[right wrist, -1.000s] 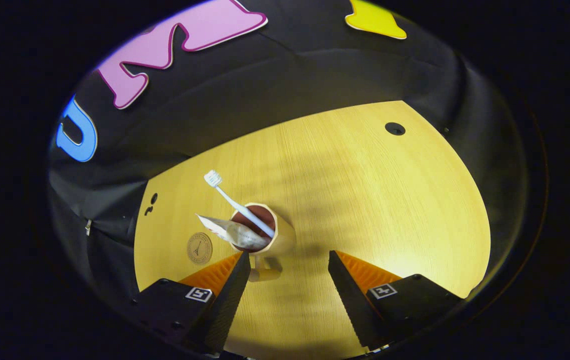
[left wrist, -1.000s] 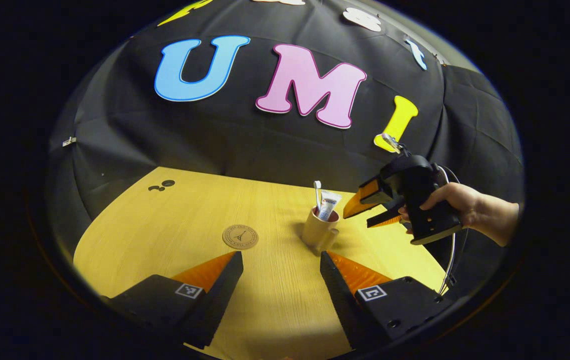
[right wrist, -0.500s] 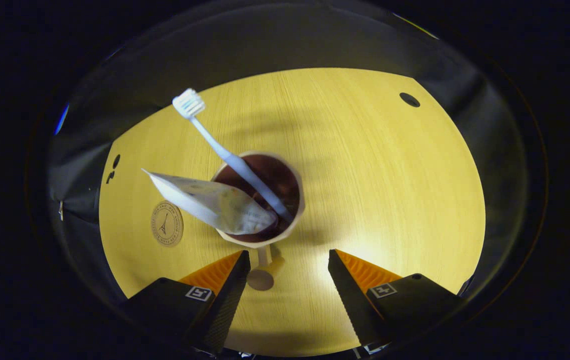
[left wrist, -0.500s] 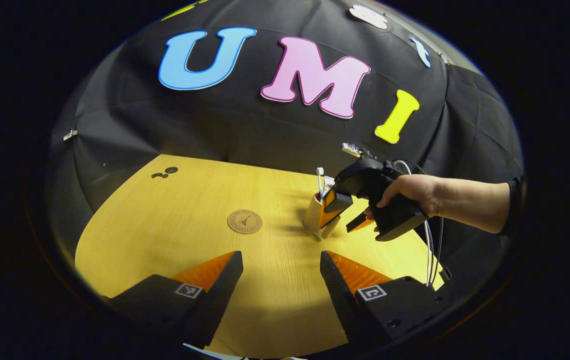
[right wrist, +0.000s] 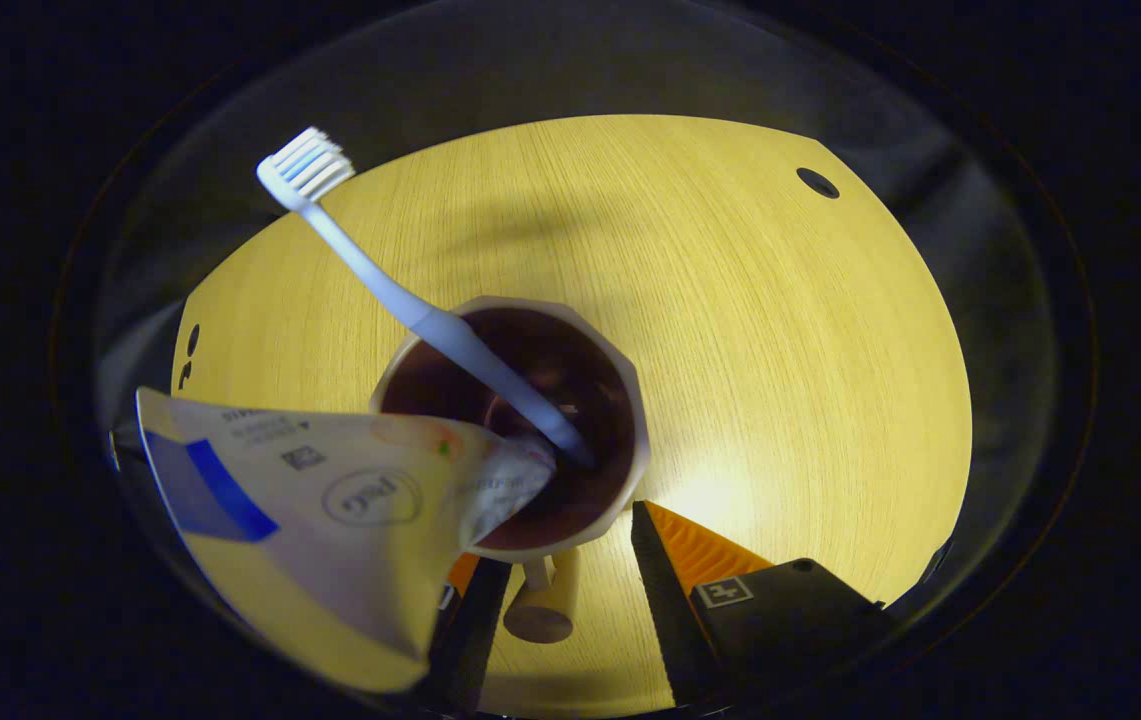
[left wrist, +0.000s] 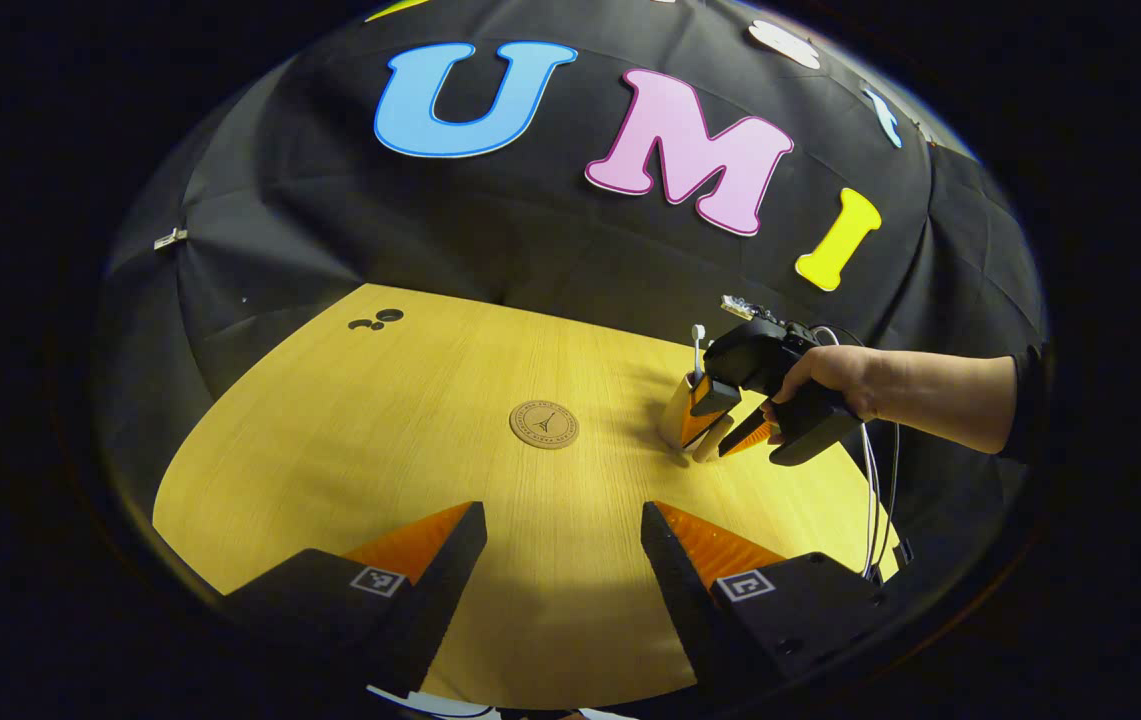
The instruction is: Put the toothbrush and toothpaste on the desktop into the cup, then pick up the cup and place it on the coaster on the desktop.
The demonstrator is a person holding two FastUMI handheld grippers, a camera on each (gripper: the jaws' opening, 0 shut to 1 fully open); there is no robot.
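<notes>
cream ceramic-looking cup [right wrist: 520, 430] stood right of round cork coaster [left wrist: 543, 424], white toothbrush [right wrist: 410, 310] and toothpaste tube [right wrist: 330, 510] inside | right gripper [right wrist: 570, 590] fingers parted astride its knobbed handle [right wrist: 542, 605] | left gripper [left wrist: 560, 545] open, near | likely rigid, top-heavy, slick; take handle

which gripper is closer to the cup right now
Right. The right gripper is at the cup, its fingers straddling the handle. The left gripper hangs open over bare desktop, well short of the cup.

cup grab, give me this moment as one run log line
stage: grasp cup handle | right claw: fingers straddle handle, not clamped | toothbrush, toothpaste: in cup | coaster: bare | left claw: open, idle
</notes>
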